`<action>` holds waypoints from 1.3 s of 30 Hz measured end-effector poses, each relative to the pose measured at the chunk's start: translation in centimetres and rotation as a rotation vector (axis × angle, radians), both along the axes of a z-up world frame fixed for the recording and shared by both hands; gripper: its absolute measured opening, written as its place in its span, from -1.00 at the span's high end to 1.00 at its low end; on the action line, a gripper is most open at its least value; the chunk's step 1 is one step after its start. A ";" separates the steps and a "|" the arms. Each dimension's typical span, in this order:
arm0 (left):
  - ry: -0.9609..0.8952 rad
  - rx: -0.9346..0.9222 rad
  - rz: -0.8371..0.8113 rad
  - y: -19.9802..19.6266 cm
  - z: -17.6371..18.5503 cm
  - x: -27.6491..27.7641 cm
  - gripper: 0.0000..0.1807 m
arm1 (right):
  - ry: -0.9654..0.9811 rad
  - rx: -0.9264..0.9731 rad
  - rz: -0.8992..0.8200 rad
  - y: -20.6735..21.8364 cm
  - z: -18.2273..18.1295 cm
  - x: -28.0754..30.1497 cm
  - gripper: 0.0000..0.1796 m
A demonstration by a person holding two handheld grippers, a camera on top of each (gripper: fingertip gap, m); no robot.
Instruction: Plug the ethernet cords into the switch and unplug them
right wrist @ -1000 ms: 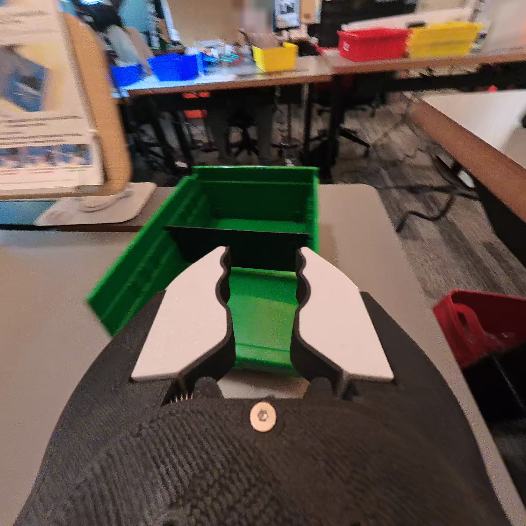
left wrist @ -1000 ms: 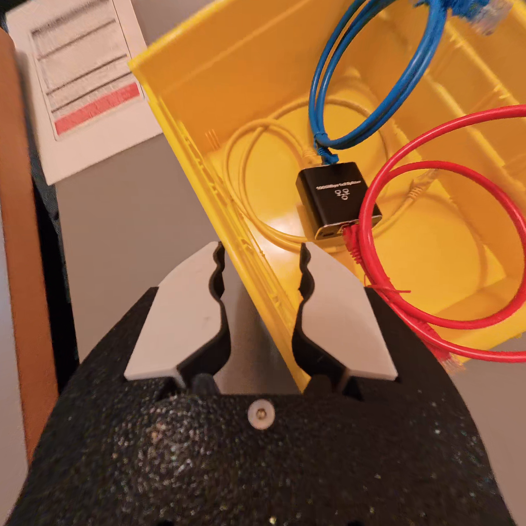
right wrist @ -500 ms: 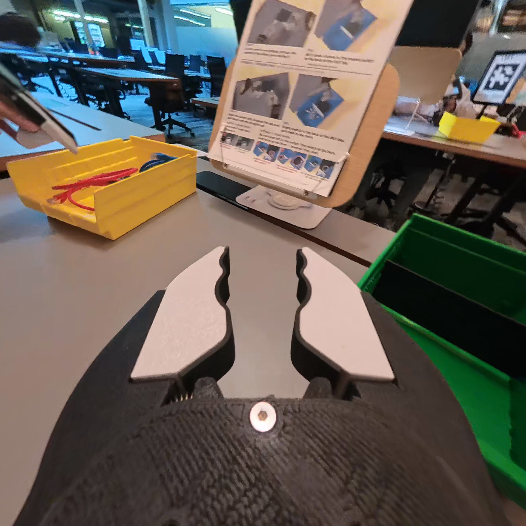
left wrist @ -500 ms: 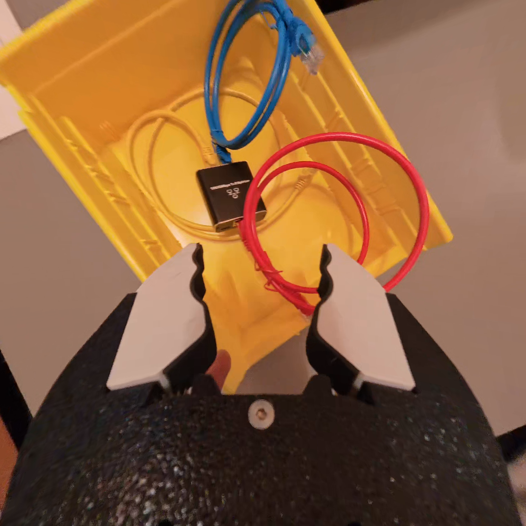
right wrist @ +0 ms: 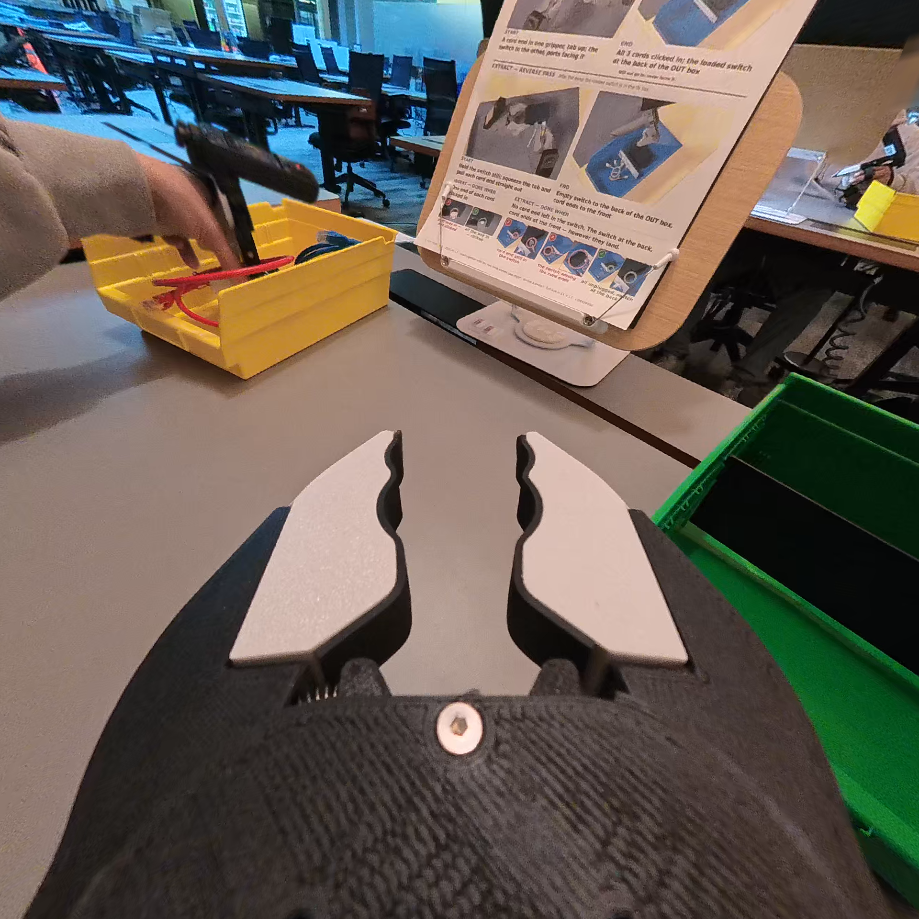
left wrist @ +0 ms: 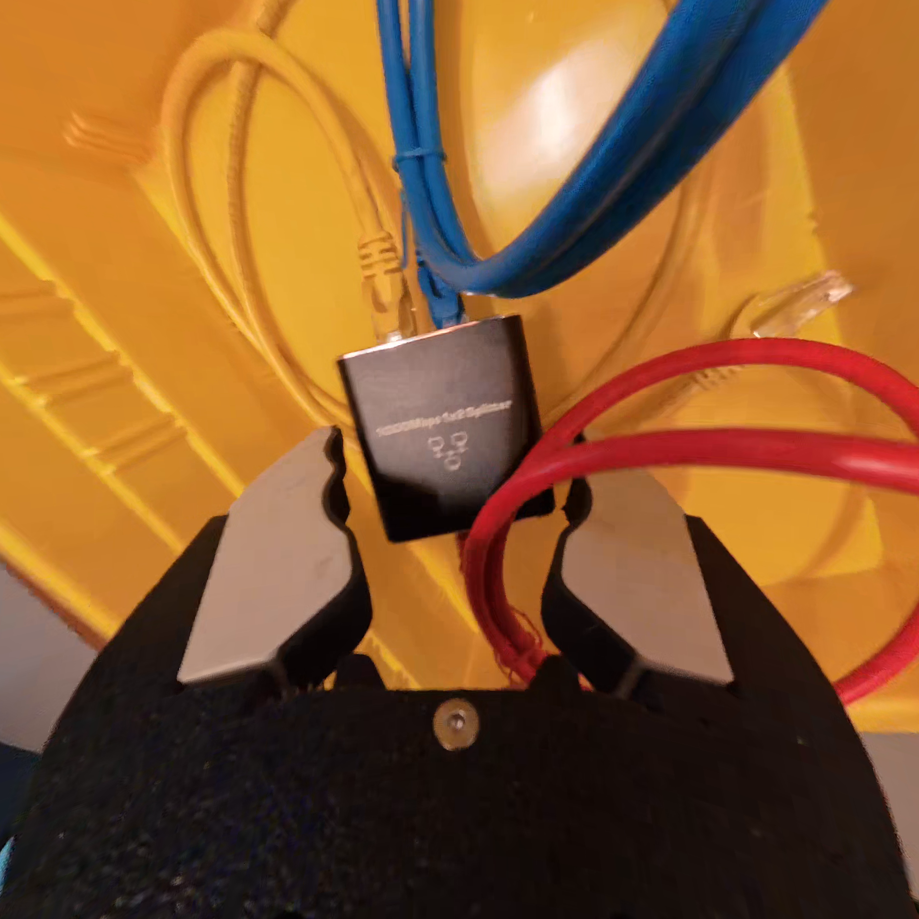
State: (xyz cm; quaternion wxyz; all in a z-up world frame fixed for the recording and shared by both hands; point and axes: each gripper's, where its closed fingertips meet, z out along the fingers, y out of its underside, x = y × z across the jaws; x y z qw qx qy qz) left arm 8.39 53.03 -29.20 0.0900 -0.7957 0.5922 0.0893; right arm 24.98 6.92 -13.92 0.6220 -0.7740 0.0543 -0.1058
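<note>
A grey matte desk (right wrist: 248, 472) sits in a large room with rows of dark desks and chairs; on it a yellow plastic bin (right wrist: 298, 308) at far left, a green bin (right wrist: 795, 597) at right, an instruction sheet on a wooden stand (right wrist: 736, 209) between them; the right gripper (right wrist: 457, 462) hovers over bare desk, fingers apart; the left gripper (left wrist: 455, 472), fingers apart, flanks the black switch (left wrist: 442, 432) lying in the yellow bin; a red cord (left wrist: 696, 442) loops across its near end, blue cord (left wrist: 621, 164) and yellow cord (left wrist: 238, 164) meeting its far end.
</note>
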 end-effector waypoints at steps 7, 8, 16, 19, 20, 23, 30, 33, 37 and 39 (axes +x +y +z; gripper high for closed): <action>-0.069 0.053 -0.112 0.7 0.8 -0.2 0.21 | 0.012 0.020 -0.009 -0.8 0.2 0.5 0.54; -0.083 0.084 -0.144 0.9 1.7 -0.2 0.21 | 0.010 0.022 -0.010 -0.9 0.3 0.5 0.54; -0.381 0.211 -0.383 -2.5 13.3 0.0 0.23 | -0.038 0.041 0.046 -0.1 1.5 -1.7 0.55; -0.447 0.262 -0.482 -5.4 17.8 -0.3 0.23 | -0.045 0.052 0.067 0.1 2.0 -2.7 0.55; -0.473 0.264 -0.515 -6.7 19.1 -0.4 0.23 | -0.044 0.058 0.074 0.2 2.1 -3.0 0.55; -0.560 0.241 -0.615 -11.1 22.4 -0.3 0.23 | -0.069 0.078 0.077 0.2 2.9 -3.9 0.55; -0.734 0.020 -0.910 -23.7 26.6 -0.3 0.24 | -0.173 0.213 0.099 -1.3 6.5 -5.4 0.46; -0.752 -0.073 -1.039 -28.8 27.1 -0.7 0.25 | -0.199 0.243 0.076 -3.6 8.0 -4.5 0.39; -0.752 -0.162 -1.222 -34.2 26.0 -1.2 0.25 | -0.171 0.370 0.042 -7.9 11.0 -3.2 0.40; -0.744 -0.226 -1.300 -36.7 24.7 -1.6 0.25 | -0.136 0.413 0.099 -9.1 12.0 -3.9 0.43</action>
